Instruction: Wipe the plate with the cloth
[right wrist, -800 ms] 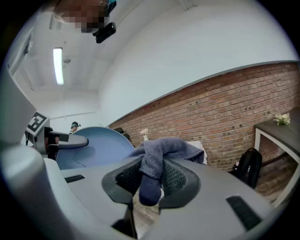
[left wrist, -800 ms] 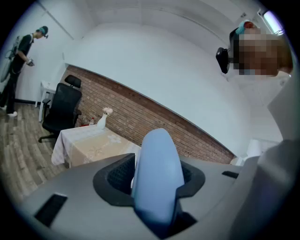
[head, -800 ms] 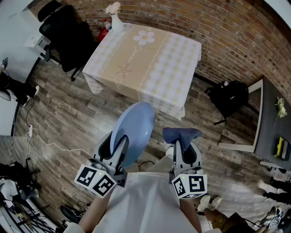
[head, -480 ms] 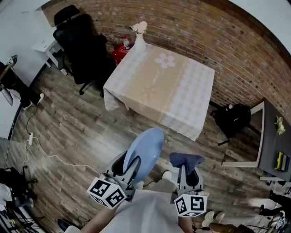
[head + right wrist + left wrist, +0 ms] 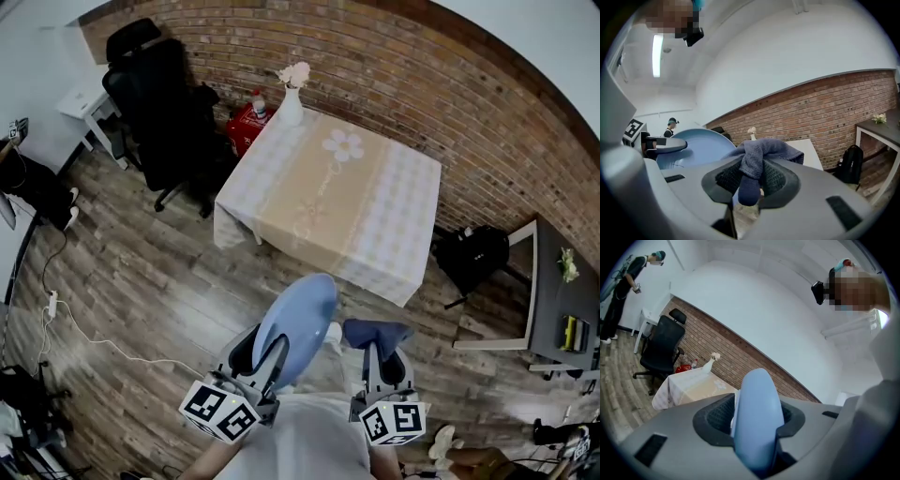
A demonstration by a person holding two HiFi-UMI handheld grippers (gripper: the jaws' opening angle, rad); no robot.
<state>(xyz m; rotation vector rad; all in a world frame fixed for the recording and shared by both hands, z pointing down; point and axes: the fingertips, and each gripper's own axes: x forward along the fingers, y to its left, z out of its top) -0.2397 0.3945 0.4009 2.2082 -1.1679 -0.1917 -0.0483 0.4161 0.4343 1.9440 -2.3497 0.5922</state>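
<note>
A light blue plate (image 5: 298, 326) is held upright on its edge above the wooden floor, with my left gripper (image 5: 265, 358) shut on its lower rim. In the left gripper view the plate (image 5: 757, 420) stands edge-on between the jaws of the left gripper (image 5: 754, 423). My right gripper (image 5: 377, 349) is shut on a dark blue cloth (image 5: 373, 332), a short way right of the plate and apart from it. In the right gripper view the cloth (image 5: 757, 157) bunches over the jaws of the right gripper (image 5: 751, 180), and the plate (image 5: 696, 147) shows at the left.
A table with a checked beige cloth (image 5: 328, 192) stands ahead, a white vase of flowers (image 5: 292, 98) at its far corner. A black office chair (image 5: 164, 103) is at the left, a black backpack (image 5: 472, 253) at the right, a dark side table (image 5: 553, 300) far right.
The head view has shifted, so the table and the chair sit lower and further right in frame. Both grippers keep their holds; plate and cloth have come slightly nearer each other.
</note>
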